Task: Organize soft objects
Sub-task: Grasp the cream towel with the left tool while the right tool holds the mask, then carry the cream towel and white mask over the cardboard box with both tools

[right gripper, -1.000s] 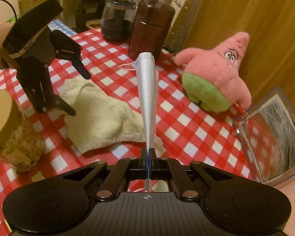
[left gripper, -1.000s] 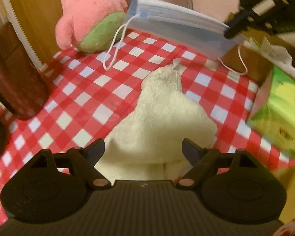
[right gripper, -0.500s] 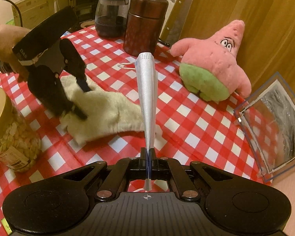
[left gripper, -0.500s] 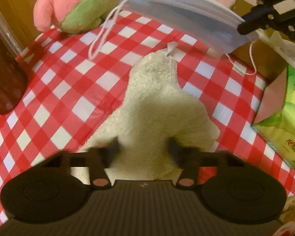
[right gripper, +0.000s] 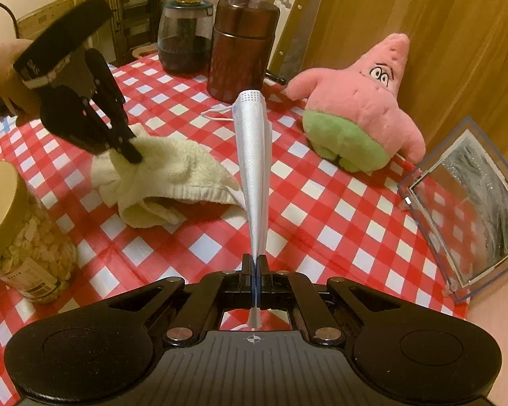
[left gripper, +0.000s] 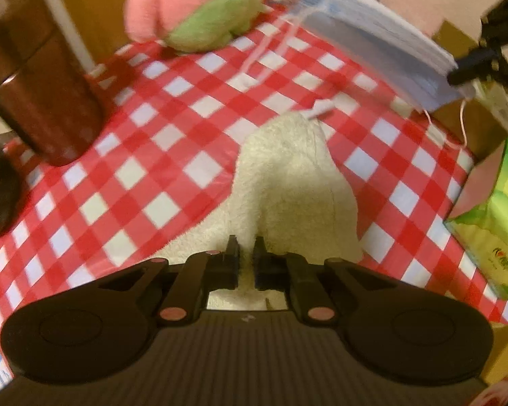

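Red-and-white checked cloth covers the bench, jars crowd its far edge, and both hands are busy out in the middle. Left tongs have just been closing, and they are now pinched on a fold of the cream towel, which lies crumpled on the cloth; the fabric bunches up between the pads, a sensible bite for lifting something limp. From the right wrist view you can see those tongs angled down into the towel's near end, a hand behind them. Right tongs are clamped tight on the face mask, held up off the bench, edge-on, probably to keep it clear while the towel gets sorted. Pink plush star sits upright near the wooden wall, untouched. A clear plastic box waits at the bench's right edge, perhaps the destination.
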The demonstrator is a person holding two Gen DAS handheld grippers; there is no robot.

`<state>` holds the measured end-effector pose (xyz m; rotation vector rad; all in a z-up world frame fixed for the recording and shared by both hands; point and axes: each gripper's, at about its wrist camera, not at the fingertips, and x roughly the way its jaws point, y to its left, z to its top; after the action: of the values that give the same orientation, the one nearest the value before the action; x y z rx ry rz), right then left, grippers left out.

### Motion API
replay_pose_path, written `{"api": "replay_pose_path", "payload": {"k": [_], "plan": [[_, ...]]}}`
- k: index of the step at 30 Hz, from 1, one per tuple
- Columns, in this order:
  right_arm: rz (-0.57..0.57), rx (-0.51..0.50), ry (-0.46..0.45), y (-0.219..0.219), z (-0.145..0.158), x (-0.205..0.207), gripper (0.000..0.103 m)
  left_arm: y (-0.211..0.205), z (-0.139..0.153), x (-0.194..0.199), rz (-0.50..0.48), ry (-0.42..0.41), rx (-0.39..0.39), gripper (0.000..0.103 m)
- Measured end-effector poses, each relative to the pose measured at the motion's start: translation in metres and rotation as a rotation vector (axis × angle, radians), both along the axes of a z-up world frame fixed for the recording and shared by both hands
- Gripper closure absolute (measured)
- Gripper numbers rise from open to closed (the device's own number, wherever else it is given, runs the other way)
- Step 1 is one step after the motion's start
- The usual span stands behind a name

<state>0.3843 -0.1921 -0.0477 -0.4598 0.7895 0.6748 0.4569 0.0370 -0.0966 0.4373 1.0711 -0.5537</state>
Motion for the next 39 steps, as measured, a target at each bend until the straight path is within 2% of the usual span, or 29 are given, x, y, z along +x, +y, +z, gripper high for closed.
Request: {"api": "replay_pose_path", "payload": {"k": [3, 6, 8, 10, 12, 14, 19, 21, 24, 27, 28, 29, 32, 39], "plan": [[-0.001, 0.003, 0.005, 0.002, 0.0, -0.001, 0.102, 0.009, 0.006, 0.0, 0.005, 0.017, -0.007, 0.095], [0.0, 0.01, 0.006, 0.004, -0.001, -0.002, 0.102, 0.008, 0.001, -0.005, -0.005, 0.014, 0.039, 0.084], [0.005, 0.008, 0.005, 0.006, -0.002, -0.003, 0.102, 0.006, -0.005, -0.006, -0.007, 0.007, 0.069, 0.049], [0.009, 0.004, 0.005, 0.007, -0.003, -0.003, 0.102, 0.005, -0.009, -0.007, -0.007, -0.012, 0.086, 0.025], [0.006, 0.003, 0.003, 0.007, -0.004, -0.002, 0.102, 0.004, -0.013, -0.008, -0.002, -0.047, 0.099, 0.023], [0.0, 0.002, 0.006, 0.007, -0.006, 0.0, 0.102, 0.003, -0.019, -0.007, -0.002, -0.041, 0.105, 0.019], [-0.002, -0.004, 0.012, 0.007, -0.011, 0.002, 0.102, 0.004, -0.036, -0.002, 0.024, -0.005, 0.098, 0.018], [-0.003, -0.004, 0.013, 0.007, -0.012, 0.003, 0.102, 0.007, -0.037, 0.002, 0.049, 0.016, 0.077, 0.02], [-0.007, -0.001, 0.012, 0.007, -0.013, 0.004, 0.102, 0.011, -0.038, 0.006, 0.064, 0.061, 0.05, 0.031], [-0.01, 0.006, 0.011, 0.007, -0.012, 0.005, 0.102, 0.01, -0.035, 0.006, 0.061, 0.078, 0.054, 0.054], [-0.011, 0.007, 0.01, 0.007, -0.012, 0.005, 0.102, 0.009, -0.033, 0.005, 0.058, 0.081, 0.055, 0.071], [-0.011, 0.008, 0.009, 0.008, -0.011, 0.004, 0.102, 0.009, -0.031, 0.005, 0.054, 0.082, 0.057, 0.082], [-0.007, 0.012, 0.008, 0.009, -0.009, 0.001, 0.102, 0.01, -0.026, 0.004, 0.067, 0.09, 0.054, 0.09], [-0.034, 0.046, 0.0, 0.008, 0.009, -0.005, 0.102, 0.018, -0.002, -0.006, 0.125, 0.06, 0.048, 0.092]]}}
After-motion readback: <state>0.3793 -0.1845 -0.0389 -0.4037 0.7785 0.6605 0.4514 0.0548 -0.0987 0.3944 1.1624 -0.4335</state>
